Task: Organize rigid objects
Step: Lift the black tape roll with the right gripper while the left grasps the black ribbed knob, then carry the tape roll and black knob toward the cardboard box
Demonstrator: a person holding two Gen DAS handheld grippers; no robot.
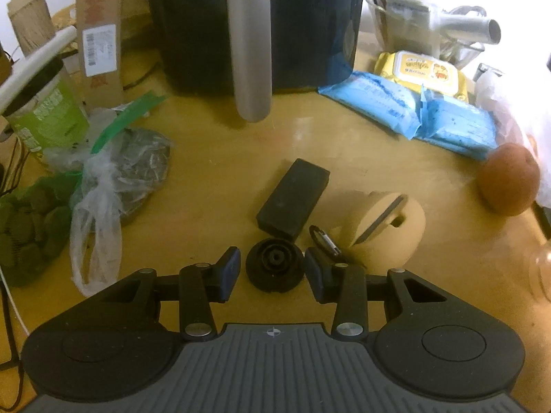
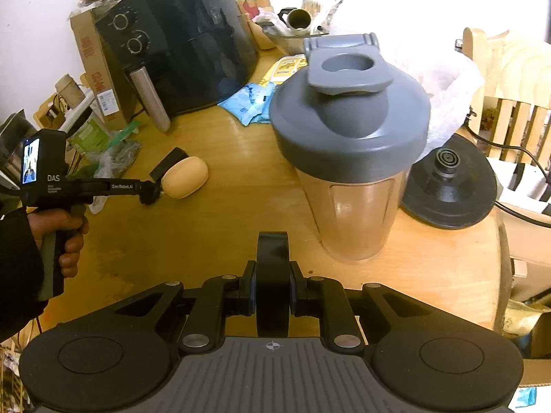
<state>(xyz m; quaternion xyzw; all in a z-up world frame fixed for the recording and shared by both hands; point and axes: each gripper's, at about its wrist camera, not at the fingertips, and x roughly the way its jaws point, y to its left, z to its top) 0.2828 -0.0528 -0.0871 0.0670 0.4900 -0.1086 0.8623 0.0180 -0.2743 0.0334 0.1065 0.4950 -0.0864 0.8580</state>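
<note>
In the left wrist view, a knotted plastic bag [image 1: 113,186] of dark contents is seen far to the left of the left gripper [image 1: 272,268]. The jaws of that gripper are held apart, unclenched, with a black round cap [image 1: 274,264] lying between the pads on the wooden table [image 1: 213,172]; a narrow gap is visible on each side, so nothing is gripped. The cap is ribbed, matte, with a small hub at its centre. Just ahead of the fingertips a black rectangular case [image 1: 292,199] lies flat, tilted to the right. To the right of it, beside the right finger, a tan rounded pouch [image 1: 382,230] with a dark zipper and a metal clip is found.

In the right wrist view, the right gripper [image 2: 272,292] is seen clenched on a black flat disc [image 2: 272,275], held on edge. Ahead and to the right, a clear shaker bottle [image 2: 351,158] with a grey flip lid stands upright.
</note>
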